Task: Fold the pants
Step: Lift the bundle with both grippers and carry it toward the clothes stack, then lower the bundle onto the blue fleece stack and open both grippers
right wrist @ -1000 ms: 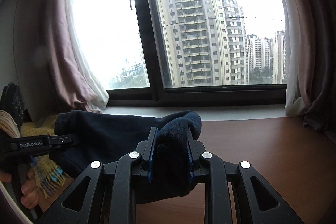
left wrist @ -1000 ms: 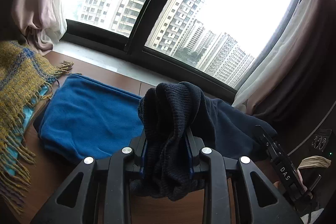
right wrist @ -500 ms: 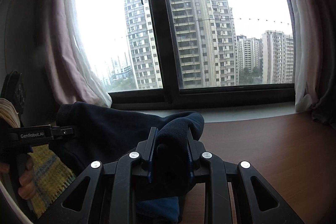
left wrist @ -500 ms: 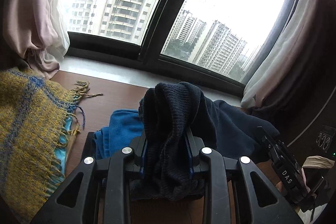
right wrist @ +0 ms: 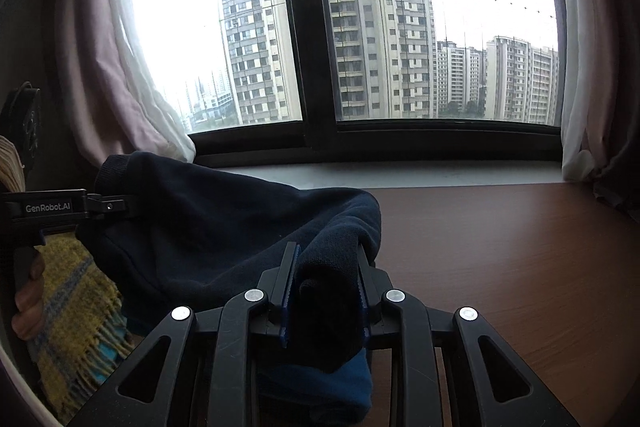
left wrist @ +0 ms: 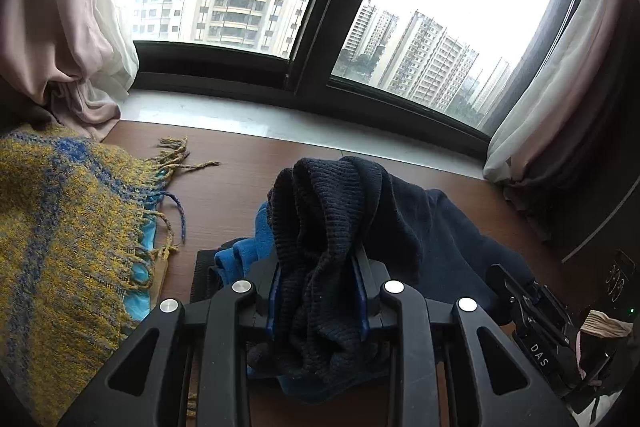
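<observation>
you are pinching the dark navy pants (left wrist: 400,223) tight in both the left gripper (left wrist: 318,291) and the right gripper (right wrist: 324,291), holding them up over the wooden table (right wrist: 520,247), so keep both ends level and pulled flat while laying them down.

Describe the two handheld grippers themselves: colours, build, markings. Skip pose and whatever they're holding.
Both are matte black plastic. The left gripper and right gripper each show angular linkage arms with triangular cut-outs, four round silver pivot screws and blue-edged finger pads. Seen from the side, the left body carries white "GenRobot.AI" lettering and the right body "DAS". No cables are visible. A bare hand grips the left handle.
</observation>
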Available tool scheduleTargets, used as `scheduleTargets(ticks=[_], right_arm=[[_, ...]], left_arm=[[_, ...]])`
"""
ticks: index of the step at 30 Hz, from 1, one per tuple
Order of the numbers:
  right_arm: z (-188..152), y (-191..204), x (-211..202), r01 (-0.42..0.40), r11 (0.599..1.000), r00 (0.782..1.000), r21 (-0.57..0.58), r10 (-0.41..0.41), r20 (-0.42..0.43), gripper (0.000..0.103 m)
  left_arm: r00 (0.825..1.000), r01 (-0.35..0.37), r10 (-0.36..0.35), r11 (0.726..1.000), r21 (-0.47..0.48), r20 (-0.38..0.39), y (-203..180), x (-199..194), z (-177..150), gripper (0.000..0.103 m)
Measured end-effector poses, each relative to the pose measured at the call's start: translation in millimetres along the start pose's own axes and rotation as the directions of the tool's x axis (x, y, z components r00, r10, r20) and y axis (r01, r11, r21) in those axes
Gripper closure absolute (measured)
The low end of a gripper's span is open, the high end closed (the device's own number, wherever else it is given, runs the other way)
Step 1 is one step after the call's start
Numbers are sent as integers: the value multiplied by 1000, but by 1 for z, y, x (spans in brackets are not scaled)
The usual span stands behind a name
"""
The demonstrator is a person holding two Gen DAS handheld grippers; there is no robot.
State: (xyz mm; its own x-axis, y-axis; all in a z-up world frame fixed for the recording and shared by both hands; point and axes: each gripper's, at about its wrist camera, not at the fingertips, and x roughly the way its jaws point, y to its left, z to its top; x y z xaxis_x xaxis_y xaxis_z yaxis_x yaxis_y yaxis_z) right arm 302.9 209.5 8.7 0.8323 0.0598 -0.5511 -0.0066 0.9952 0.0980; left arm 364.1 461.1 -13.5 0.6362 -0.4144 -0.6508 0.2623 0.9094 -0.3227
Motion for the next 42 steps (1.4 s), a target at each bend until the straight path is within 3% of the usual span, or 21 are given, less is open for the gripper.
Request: scheduleTargets(ticks=[6, 10, 15, 19, 25, 28, 30, 32, 38, 42], right_arm=[[-10, -5, 2, 84, 996, 993, 20, -82, -88, 68], [-10, -8, -2, 160, 987, 980, 3, -159, -123, 49], [-8, -16, -7, 188, 982, 963, 10, -182, -197, 49], [-3, -12, -17, 182, 983, 968, 7, -178, -177, 49], [8, -8, -29, 174, 985, 976, -4, -173, -129, 48], [12, -8, -23, 166, 986, 979, 3, -164, -124, 48], [13, -11, -12, 149, 988, 979, 34, -143, -148, 48], [13, -13, 1, 183, 982, 969, 38, -174, -173, 48], [1, -11, 32, 233, 972, 943, 18, -222, -247, 48], [-6, -6, 37, 238, 971, 939, 8, -229, -255, 48]], left_arm=[[999, -31, 31, 999, -20, -24, 2, 1, -2, 72], [996, -81, 81, 997, 4, -47, 1, 2, -1, 67], [991, -123, 126, 991, 50, -54, -7, -5, -1, 54], [986, -156, 160, 983, 92, -38, -12, -22, 1, 44], [982, -185, 179, 971, 153, 55, -28, -50, 18, 42], [979, -201, 194, 965, 171, 57, -33, -39, 30, 42], [974, -227, 225, 964, 140, 28, -23, -21, 36, 42], [975, -220, 222, 970, 100, -6, -10, -6, 36, 42], [977, -210, 211, 977, 46, -6, 16, 17, 20, 41], [982, -188, 188, 982, 9, -17, 29, 32, 9, 39]])
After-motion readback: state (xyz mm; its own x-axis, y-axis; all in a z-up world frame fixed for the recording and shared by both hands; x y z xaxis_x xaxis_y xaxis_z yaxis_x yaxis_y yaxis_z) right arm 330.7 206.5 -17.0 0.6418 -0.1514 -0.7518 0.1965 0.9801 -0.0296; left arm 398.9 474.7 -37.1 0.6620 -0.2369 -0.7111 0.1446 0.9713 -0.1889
